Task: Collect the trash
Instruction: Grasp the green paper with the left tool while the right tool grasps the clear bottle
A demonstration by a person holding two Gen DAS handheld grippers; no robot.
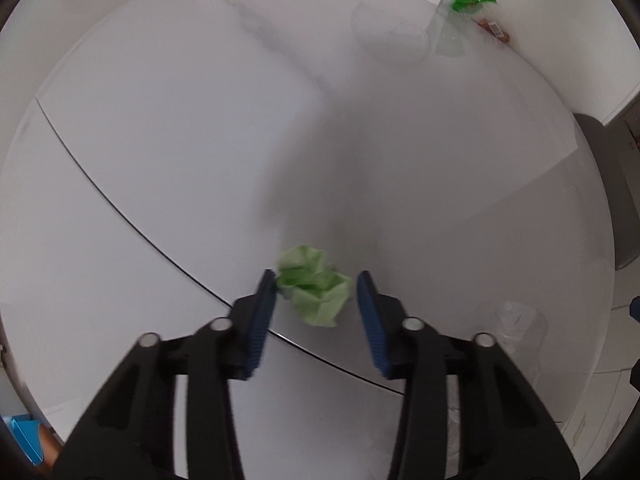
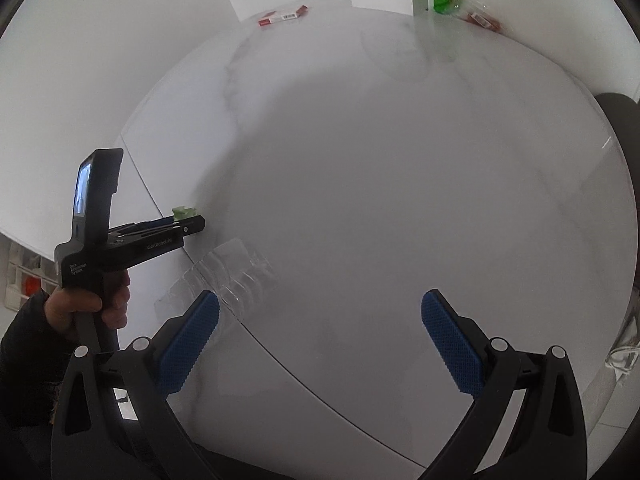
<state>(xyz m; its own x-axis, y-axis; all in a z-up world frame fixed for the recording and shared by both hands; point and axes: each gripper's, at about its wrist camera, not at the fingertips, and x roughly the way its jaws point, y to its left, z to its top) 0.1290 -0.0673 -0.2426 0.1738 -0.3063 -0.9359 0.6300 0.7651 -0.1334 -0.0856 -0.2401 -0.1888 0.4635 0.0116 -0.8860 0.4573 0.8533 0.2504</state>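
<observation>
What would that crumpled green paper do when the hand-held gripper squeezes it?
The green paper is a loose, creased wad, so it will probably crush and give rather than resist. It looks very light, so a nudge from one finger might slide it on the glossy table. Unlikely to break.

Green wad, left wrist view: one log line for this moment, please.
left gripper: open, straddling green wad | right gripper: open, empty | wad on table, ungrasped

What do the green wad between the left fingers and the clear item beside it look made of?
Green wad: thin paper or tissue, matte, sharply creased and crumpled; paper seems likeliest. Clear item: thin moulded transparent plastic, glossy, with ribbed pockets like packaging; the table shows through it. The left gripper is open around the wad.
</observation>
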